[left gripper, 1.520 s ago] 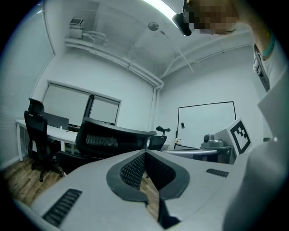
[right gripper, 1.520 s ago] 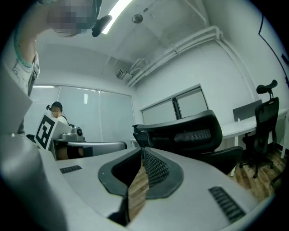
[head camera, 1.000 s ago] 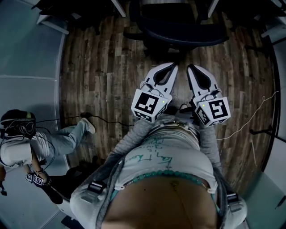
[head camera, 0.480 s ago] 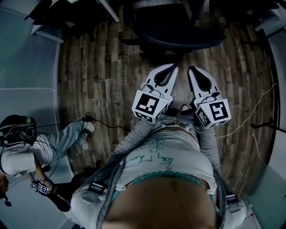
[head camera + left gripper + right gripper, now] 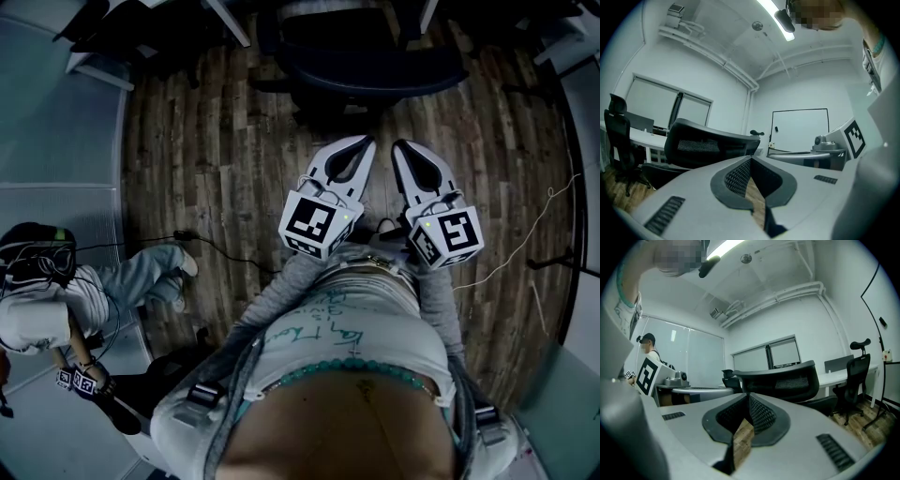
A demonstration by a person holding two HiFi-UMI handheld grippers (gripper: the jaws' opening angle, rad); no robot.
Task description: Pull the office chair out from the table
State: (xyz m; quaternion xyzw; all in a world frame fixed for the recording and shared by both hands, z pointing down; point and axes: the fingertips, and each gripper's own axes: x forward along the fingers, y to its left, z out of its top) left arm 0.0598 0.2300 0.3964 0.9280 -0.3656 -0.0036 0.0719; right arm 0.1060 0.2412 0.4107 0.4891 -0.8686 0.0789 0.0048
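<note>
The office chair (image 5: 370, 58) stands just ahead of both grippers, its back toward me and apart from their tips, with the table (image 5: 644, 137) behind it. I hold the left gripper (image 5: 364, 142) and the right gripper (image 5: 401, 144) side by side; the jaws of each are together, gripping nothing. Compared with one second ago, grippers and chair keep their places; only the person (image 5: 56, 300) at my left has drawn the legs in.
</note>
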